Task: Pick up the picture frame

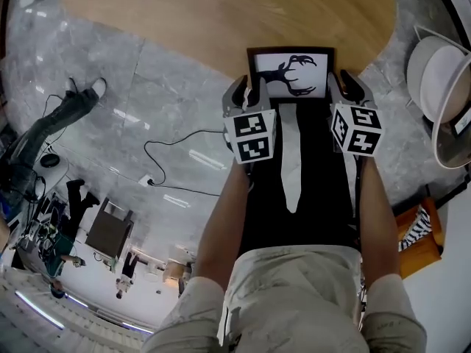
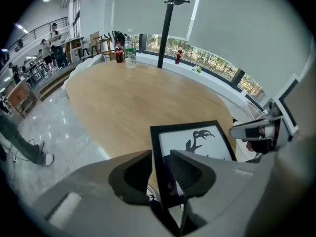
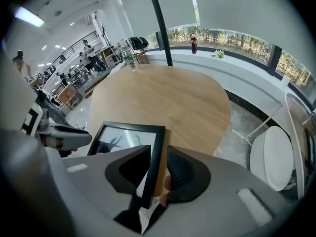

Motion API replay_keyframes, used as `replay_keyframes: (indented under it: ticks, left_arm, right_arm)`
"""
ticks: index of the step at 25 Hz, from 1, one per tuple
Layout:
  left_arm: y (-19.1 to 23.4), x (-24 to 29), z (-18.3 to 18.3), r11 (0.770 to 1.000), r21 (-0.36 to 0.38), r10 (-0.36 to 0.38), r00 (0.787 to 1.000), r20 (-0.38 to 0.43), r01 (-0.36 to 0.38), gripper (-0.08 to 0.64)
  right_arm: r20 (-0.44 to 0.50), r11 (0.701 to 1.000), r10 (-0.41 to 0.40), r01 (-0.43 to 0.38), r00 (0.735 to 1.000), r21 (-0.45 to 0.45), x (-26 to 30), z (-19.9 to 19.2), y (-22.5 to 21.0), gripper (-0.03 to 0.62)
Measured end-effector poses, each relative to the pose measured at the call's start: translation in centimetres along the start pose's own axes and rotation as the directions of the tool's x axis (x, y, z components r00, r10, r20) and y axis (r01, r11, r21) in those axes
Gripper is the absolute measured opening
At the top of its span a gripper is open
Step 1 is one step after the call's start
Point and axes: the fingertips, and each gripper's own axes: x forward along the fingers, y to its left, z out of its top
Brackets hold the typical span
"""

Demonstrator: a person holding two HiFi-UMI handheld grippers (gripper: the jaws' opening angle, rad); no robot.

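Observation:
The black picture frame [image 1: 291,72] holds a white print with a dark antlered silhouette. It lies at the near edge of the round wooden table [image 1: 221,13], its near end reaching past the rim. My left gripper [image 1: 246,92] stands open around the frame's left edge, and my right gripper [image 1: 344,88] stands open around its right edge. In the left gripper view the frame [image 2: 192,137] has its left bar between the left gripper's [image 2: 160,169] spread jaws, with a gap showing. The right gripper view shows the frame's [image 3: 126,137] right bar loose between the right gripper's [image 3: 159,167] jaws.
A white chair [image 1: 434,79] stands right of the table. Bottles [image 2: 130,51] and a black pole [image 2: 165,28] are at the table's far side. A cable [image 1: 169,153] lies on the grey floor at left, near a standing person's legs [image 1: 59,116].

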Motion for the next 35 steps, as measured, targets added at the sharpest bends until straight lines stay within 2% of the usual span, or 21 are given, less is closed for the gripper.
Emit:
replay_keyframes:
  ticks: [5,14,20,25,29,35]
  left_arm:
    - [0.0,0.7,-0.9,1.0,-0.018,-0.009,1.0,-0.013,0.008,0.117]
    - [0.2,1.8,-1.7,0.999,-0.037,-0.013,0.999,-0.031,0.012,0.117]
    - [0.3,2.4,-1.7,0.999,-0.043,-0.03,0.999,-0.028,0.029,0.115]
    - [0.5,2.3,-1.5,0.998,-0.062,-0.033,0.999,-0.025,0.032,0.102]
    - [0.4,1.6,-1.3,0.998,-0.042,-0.036,0.999,-0.023,0.035,0.083]
    - [0.5,-0.5,0.9,0.998,-0.046,-0.034,0.999,0.028,0.035,0.083]
  right_arm:
    - [-0.018,0.999,0.027,-0.027,0.999,0.024,0.6,-0.9,0.2,0.106]
    - [-0.064,0.999,0.049,-0.048,0.997,0.012,2.1,-2.1,1.1,0.106]
    - [-0.06,0.998,0.053,-0.051,0.997,0.036,2.4,-2.3,0.9,0.101]
    - [-0.061,0.999,0.026,-0.025,0.998,0.026,2.4,-2.3,0.7,0.078]
    - [-0.051,1.0,0.001,0.0,0.999,0.024,1.9,-1.7,0.6,0.074]
    - [-0.008,1.0,-0.014,0.014,1.0,0.007,0.1,0.5,1.3,0.072]
